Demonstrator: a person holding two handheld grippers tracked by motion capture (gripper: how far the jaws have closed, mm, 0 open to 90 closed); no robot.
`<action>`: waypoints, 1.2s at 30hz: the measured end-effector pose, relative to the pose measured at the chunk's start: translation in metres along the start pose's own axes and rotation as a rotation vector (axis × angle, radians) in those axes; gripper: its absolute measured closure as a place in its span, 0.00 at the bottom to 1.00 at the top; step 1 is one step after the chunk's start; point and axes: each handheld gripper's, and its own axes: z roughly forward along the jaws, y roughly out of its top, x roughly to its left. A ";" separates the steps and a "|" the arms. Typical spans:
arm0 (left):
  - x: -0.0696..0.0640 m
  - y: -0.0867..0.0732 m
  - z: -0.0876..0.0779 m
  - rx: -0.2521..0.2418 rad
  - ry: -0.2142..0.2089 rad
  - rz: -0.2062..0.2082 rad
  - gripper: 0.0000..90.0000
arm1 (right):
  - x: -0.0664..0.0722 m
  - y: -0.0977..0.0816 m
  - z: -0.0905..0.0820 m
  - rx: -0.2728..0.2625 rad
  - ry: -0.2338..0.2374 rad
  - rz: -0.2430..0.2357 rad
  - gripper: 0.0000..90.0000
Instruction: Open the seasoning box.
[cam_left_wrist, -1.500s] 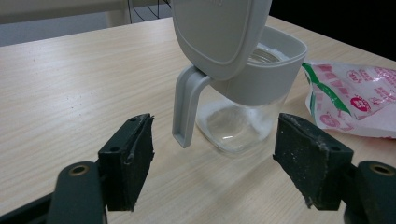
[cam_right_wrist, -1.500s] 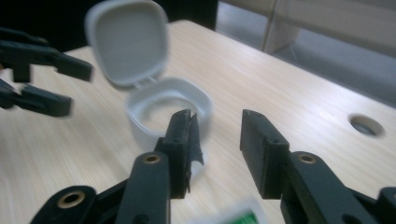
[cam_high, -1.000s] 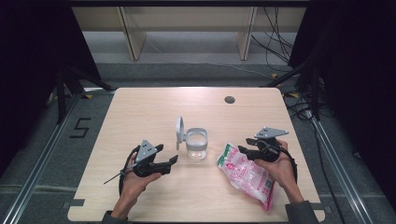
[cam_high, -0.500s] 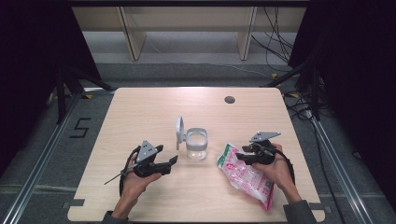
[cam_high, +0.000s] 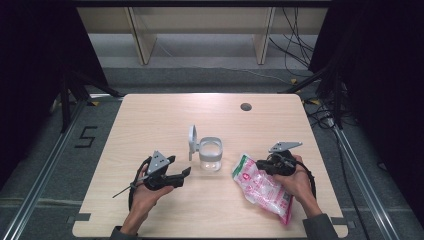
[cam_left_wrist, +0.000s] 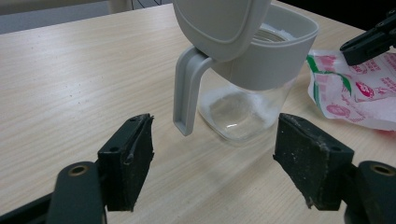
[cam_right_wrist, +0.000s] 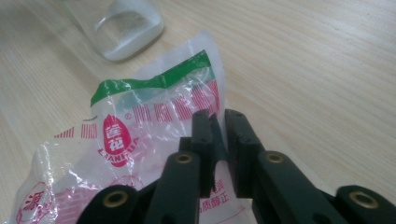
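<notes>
- Left hand-held gripper (cam_high: 184, 174) rests low on the bench (cam_high: 150, 125) in the person's left hand (cam_high: 145, 192), its jaws spread wide and holding nothing.
- Between those spread jaws, in the left gripper view, stands a clear glass jar (cam_left_wrist: 247, 93) with a grey collar and a grey handle (cam_left_wrist: 186, 88); the handle points toward the gripper, apart from both jaws.
- The jar's grey lid (cam_high: 192, 142) is flipped up on the side away from the right hand, and a thin layer of white powder lies at the bottom of the jar.
- Right hand-held gripper (cam_high: 261, 165) is clenched on the edge of a plastic bag (cam_high: 262, 187), its jaws nearly together with the film pinched between them in the right gripper view.
- That bag is clear with pink and green print and white contents; it lies flat on the bench just beside the jar, its green-striped end toward the jar, not touching it as far as can be told.
- The right hand (cam_high: 300, 180) rests partly over the bag's far side.
- Farther out, a small dark round hole (cam_high: 245, 106) sits near the bench's far edge, well apart from everything.
- Beyond the bench, cables (cam_high: 300, 40) trail over the floor beside pale wooden legs (cam_high: 140, 35).
</notes>
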 end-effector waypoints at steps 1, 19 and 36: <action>0.000 0.001 0.000 -0.003 -0.002 -0.002 0.31 | 0.000 0.000 0.000 -0.007 -0.005 -0.006 0.98; 0.001 0.001 -0.002 -0.004 0.008 -0.004 0.31 | -0.026 -0.013 -0.027 -0.090 -0.130 0.062 1.00; -0.001 0.002 -0.002 -0.013 0.005 -0.009 0.31 | -0.043 -0.075 -0.090 -0.135 -0.246 0.211 1.00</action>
